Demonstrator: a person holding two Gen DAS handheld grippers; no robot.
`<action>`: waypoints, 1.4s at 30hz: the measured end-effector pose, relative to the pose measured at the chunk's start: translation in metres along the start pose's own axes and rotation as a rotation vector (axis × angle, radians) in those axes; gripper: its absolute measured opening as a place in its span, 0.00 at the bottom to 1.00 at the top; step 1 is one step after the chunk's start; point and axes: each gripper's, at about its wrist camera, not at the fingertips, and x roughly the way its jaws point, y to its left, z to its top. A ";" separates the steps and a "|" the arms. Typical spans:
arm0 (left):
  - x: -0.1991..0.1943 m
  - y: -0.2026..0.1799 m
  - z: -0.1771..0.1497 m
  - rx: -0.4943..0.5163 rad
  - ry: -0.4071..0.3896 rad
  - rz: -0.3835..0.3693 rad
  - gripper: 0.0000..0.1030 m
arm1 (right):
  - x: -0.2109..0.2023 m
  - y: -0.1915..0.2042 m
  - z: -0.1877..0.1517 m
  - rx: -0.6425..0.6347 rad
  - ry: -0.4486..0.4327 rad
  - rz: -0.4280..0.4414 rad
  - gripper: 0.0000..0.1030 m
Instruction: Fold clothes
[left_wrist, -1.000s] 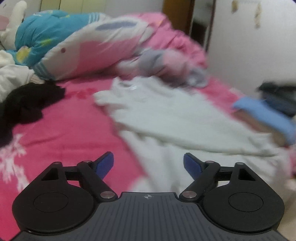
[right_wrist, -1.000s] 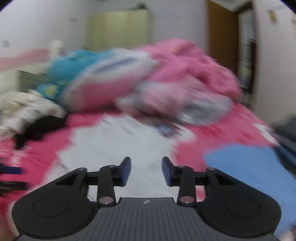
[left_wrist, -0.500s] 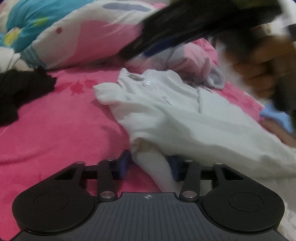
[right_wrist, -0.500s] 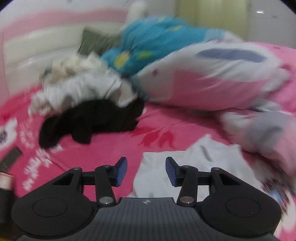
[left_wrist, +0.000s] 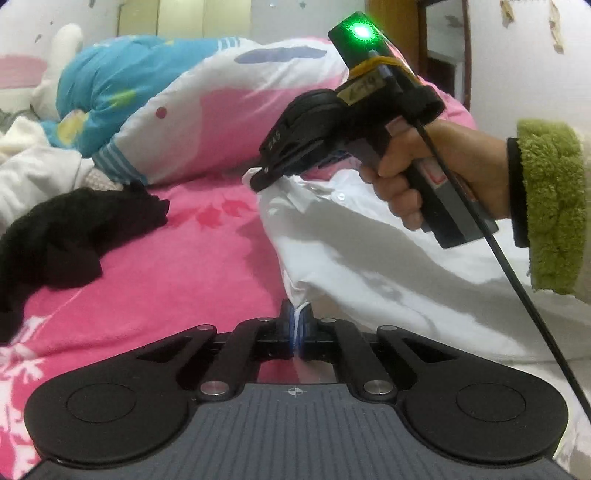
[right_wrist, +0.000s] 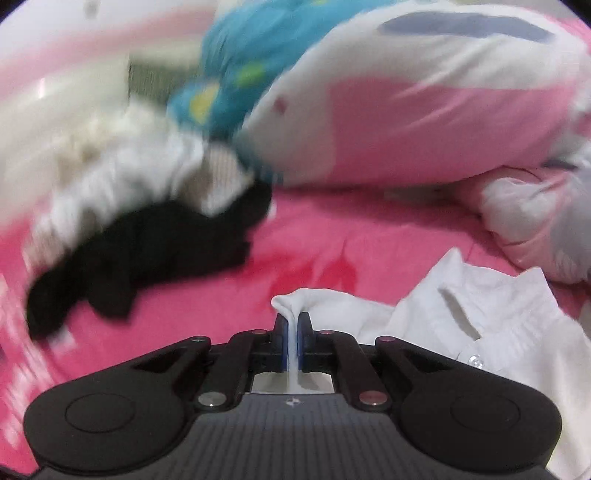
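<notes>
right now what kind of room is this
Most likely a bedroom: a bed with a pink sheet, a bunched pink, white and blue duvet on it, and loose clothes such as a white shirt and a black garment.

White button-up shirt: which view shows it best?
Left wrist view: the white button-up shirt spreads across the bed, pinched by both hand-held grippers. Right wrist view shows only its collar and a button.
</notes>
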 end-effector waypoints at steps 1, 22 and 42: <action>0.000 -0.001 0.000 0.004 0.004 0.008 0.00 | 0.000 -0.006 -0.001 0.031 -0.017 0.014 0.04; -0.012 0.040 0.002 -0.181 0.141 -0.044 0.18 | -0.050 -0.056 0.020 0.126 -0.190 -0.087 0.05; -0.039 0.075 -0.003 -0.261 0.094 0.130 0.26 | -0.307 -0.061 -0.167 0.216 -0.047 -0.526 0.09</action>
